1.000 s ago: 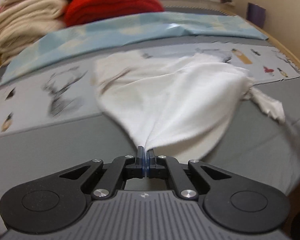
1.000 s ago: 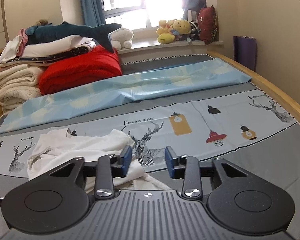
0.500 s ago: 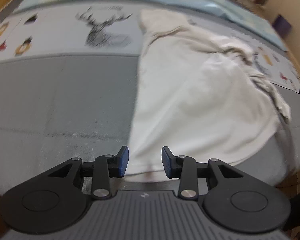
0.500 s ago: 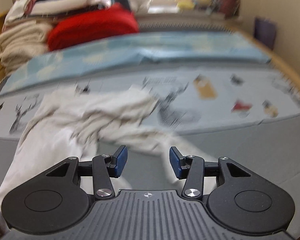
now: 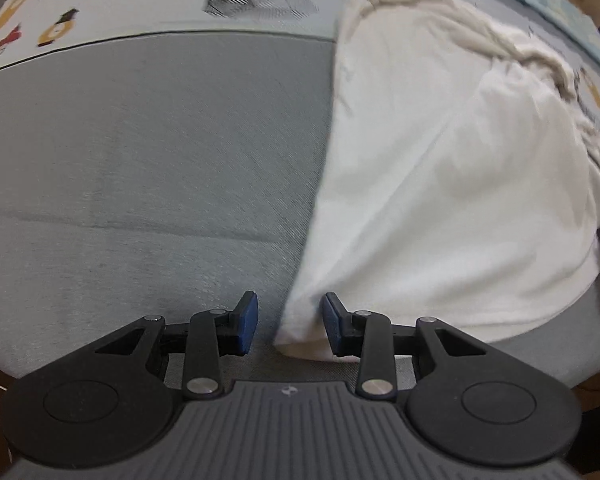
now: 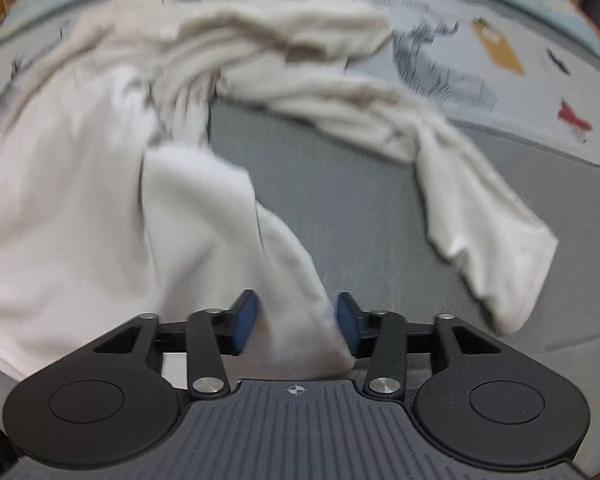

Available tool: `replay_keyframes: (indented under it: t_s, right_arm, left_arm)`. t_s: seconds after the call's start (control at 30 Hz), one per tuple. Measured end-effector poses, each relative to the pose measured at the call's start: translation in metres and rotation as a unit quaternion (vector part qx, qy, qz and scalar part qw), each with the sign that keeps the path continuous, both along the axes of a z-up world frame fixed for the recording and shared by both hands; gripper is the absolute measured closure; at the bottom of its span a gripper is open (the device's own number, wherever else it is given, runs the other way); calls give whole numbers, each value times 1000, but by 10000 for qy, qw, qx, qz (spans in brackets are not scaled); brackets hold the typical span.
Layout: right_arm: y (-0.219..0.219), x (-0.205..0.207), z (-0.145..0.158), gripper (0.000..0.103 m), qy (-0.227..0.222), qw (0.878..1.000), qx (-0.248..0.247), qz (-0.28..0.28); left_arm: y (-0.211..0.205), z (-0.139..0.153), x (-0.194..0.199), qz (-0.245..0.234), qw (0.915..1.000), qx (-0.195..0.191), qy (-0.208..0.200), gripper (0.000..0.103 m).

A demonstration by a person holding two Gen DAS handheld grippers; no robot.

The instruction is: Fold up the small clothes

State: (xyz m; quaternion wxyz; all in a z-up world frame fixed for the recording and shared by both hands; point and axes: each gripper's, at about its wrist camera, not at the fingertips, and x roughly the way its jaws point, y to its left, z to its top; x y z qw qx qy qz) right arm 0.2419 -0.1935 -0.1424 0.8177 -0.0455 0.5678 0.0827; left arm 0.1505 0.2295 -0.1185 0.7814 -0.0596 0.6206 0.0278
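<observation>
White shirt (image 5: 440, 168) lay spread on your grey bed (image 5: 140, 160).
Your left gripper (image 5: 288, 320) and right gripper (image 6: 296, 320) were closing, jaws part open, each with a shirt corner between them.

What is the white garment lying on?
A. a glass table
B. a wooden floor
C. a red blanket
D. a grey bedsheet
D: the white garment is spread on the grey bedsheet, with grey fabric visible all around its edges.
</observation>
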Motion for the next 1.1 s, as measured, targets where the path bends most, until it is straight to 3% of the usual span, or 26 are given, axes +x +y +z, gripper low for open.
replay_keyframes:
  t_s: [0.03, 0.07, 0.13, 0.2, 0.37, 0.53, 0.63, 0.77, 0.87, 1.0, 1.1]
  right_arm:
    - [1, -3, -2, 93, -21, 10000, -26, 62]
    - [2, -7, -1, 98, -95, 9999, -27, 136]
    - [-8, -13, 6, 99, -156, 9998, 103, 98]
    - [-27, -18, 22, 99, -265, 9993, 232, -146]
    - [-92, -42, 54, 100, -468, 9952, 337, -789]
    - [-130, -79, 44, 100, -129, 9955, -65, -941]
    - [-132, -96, 32, 100, 230, 9977, -90, -633]
    - [-106, -108, 27, 99, 287, 9990, 260, 221]
    - [-86, -113, 20, 99, 434, 9964, 185, 706]
    - [-76, -110, 14, 99, 644, 9941, -154, 862]
    - [-78, -110, 22, 99, 611, 9945, -85, 848]
  left_arm:
    - [-4, -3, 0, -114, 9999, 23, 49, 86]
    - [-10, -6, 0, -246, 9996, 98, 90, 91]
    - [-20, -6, 0, -481, 9983, 339, 29, 96]
    - [-29, -1, 0, -581, 9973, 424, -121, 97]
    - [-60, 24, -9, -886, 9937, 28, -679, 98]
    - [-90, 20, -26, -1409, 9882, 50, -593, 98]
    - [-80, 11, -40, -1399, 9893, 350, -227, 98]
    - [-61, 8, -62, -1465, 9856, 818, 197, 98]
    - [-60, 7, -70, -1586, 9838, 794, 261, 97]
    - [-66, 28, -70, -1553, 9830, 921, -335, 91]
    - [-68, 43, -63, -1399, 9860, 501, -751, 89]
